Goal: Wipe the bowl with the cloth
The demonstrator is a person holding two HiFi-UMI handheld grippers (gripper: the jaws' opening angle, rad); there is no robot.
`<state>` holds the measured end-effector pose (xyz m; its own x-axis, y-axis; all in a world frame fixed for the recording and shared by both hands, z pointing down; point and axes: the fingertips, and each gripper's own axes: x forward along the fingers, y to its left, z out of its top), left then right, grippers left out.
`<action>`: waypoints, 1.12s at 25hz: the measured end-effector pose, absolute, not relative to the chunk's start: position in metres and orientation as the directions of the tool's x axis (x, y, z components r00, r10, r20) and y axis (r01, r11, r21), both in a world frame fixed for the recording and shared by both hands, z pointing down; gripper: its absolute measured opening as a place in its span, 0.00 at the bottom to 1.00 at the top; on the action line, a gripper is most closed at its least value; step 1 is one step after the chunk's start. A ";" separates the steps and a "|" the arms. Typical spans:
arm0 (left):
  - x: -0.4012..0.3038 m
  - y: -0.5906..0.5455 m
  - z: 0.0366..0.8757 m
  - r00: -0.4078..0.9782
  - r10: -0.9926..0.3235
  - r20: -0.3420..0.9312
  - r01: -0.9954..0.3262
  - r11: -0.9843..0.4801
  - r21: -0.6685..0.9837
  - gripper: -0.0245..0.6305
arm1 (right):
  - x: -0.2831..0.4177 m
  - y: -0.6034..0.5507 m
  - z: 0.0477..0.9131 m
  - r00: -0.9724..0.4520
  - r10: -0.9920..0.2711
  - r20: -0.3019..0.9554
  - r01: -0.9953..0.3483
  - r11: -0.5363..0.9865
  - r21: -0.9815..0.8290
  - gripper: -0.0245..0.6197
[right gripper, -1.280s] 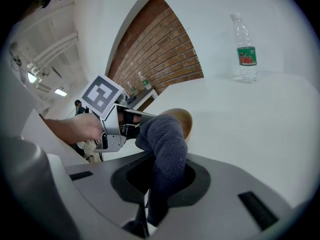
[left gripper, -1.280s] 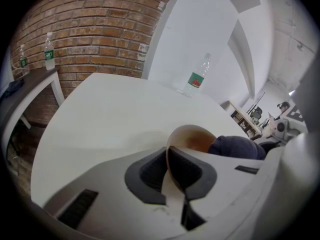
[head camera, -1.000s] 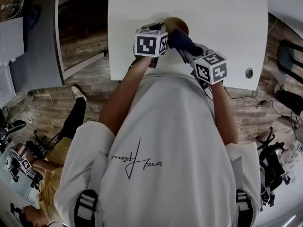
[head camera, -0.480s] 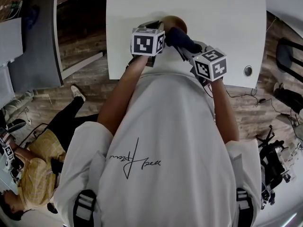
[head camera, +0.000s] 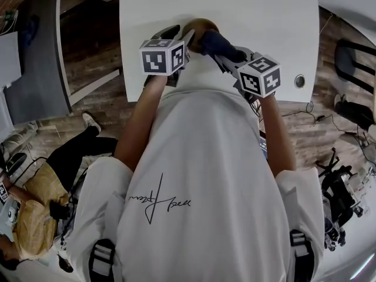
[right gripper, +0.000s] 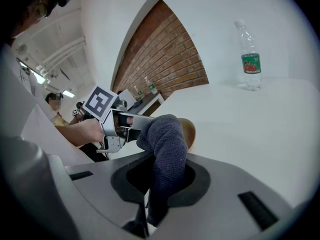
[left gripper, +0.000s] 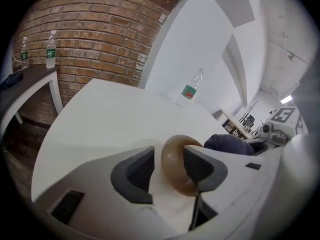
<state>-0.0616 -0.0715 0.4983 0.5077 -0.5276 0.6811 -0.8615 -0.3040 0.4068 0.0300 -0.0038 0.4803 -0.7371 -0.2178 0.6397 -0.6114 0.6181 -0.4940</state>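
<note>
The left hand-held gripper has just been opening its jaws, now slack round the rim of the small glossy brown bowl on the white bench. Just right of the bowl, the right hand-held gripper stands clenched on the dark blue knitted cloth.

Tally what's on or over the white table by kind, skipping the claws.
Bowl: 1
Cloth: 1
Water bottle: 1
Total: 3
</note>
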 end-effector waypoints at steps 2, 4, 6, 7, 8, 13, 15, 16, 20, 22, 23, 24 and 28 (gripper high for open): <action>-0.061 -0.070 0.492 0.513 -0.539 0.668 -0.859 -0.306 0.411 0.34 | 0.034 -0.004 0.475 -0.742 -0.226 0.632 -0.610 0.619 -0.495 0.09; -0.061 -0.070 0.484 0.514 -0.552 0.656 -0.857 -0.307 0.413 0.34 | 0.039 -0.004 0.470 -0.744 -0.234 0.626 -0.610 0.621 -0.493 0.09; -0.063 -0.071 0.477 0.514 -0.569 0.642 -0.857 -0.306 0.415 0.34 | 0.043 -0.006 0.465 -0.745 -0.243 0.621 -0.610 0.624 -0.488 0.10; -0.064 -0.072 0.473 0.515 -0.578 0.633 -0.856 -0.306 0.417 0.34 | 0.045 -0.007 0.463 -0.746 -0.247 0.618 -0.610 0.625 -0.487 0.10; -0.065 -0.073 0.469 0.517 -0.588 0.623 -0.854 -0.307 0.419 0.34 | 0.047 -0.008 0.461 -0.748 -0.252 0.614 -0.610 0.627 -0.485 0.09; -0.063 -0.067 0.438 0.570 -0.607 0.554 -0.819 -0.359 0.448 0.34 | 0.051 -0.005 0.440 -0.752 -0.286 0.594 -0.612 0.637 -0.469 0.09; -0.060 -0.066 0.421 0.608 -0.607 0.512 -0.790 -0.399 0.465 0.34 | 0.051 -0.007 0.429 -0.754 -0.305 0.582 -0.614 0.642 -0.459 0.10; -0.058 -0.066 0.412 0.624 -0.609 0.490 -0.777 -0.419 0.470 0.34 | 0.051 -0.009 0.424 -0.754 -0.317 0.575 -0.616 0.646 -0.451 0.09; -0.050 -0.065 0.375 0.660 -0.627 0.413 -0.747 -0.493 0.446 0.32 | 0.056 -0.017 0.397 -0.756 -0.377 0.535 -0.624 0.660 -0.418 0.09; -0.048 -0.060 0.359 0.667 -0.638 0.385 -0.742 -0.524 0.419 0.32 | 0.058 -0.018 0.384 -0.756 -0.409 0.511 -0.631 0.663 -0.403 0.10; -0.047 -0.058 0.351 0.670 -0.644 0.370 -0.740 -0.540 0.400 0.32 | 0.058 -0.018 0.378 -0.755 -0.426 0.499 -0.635 0.664 -0.395 0.10; -0.047 -0.057 0.343 0.671 -0.652 0.353 -0.740 -0.556 0.379 0.31 | 0.058 -0.019 0.372 -0.753 -0.443 0.486 -0.640 0.665 -0.385 0.09; -0.038 -0.050 0.312 0.672 -0.685 0.281 -0.739 -0.592 0.322 0.23 | 0.065 -0.020 0.342 -0.739 -0.509 0.441 -0.660 0.676 -0.327 0.10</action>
<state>-0.0381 -0.0499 0.3121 0.6719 -0.6852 0.2812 -0.7387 -0.5921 0.3221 0.0653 -0.0195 0.3425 -0.7393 -0.5088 0.4411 -0.6604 0.6760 -0.3270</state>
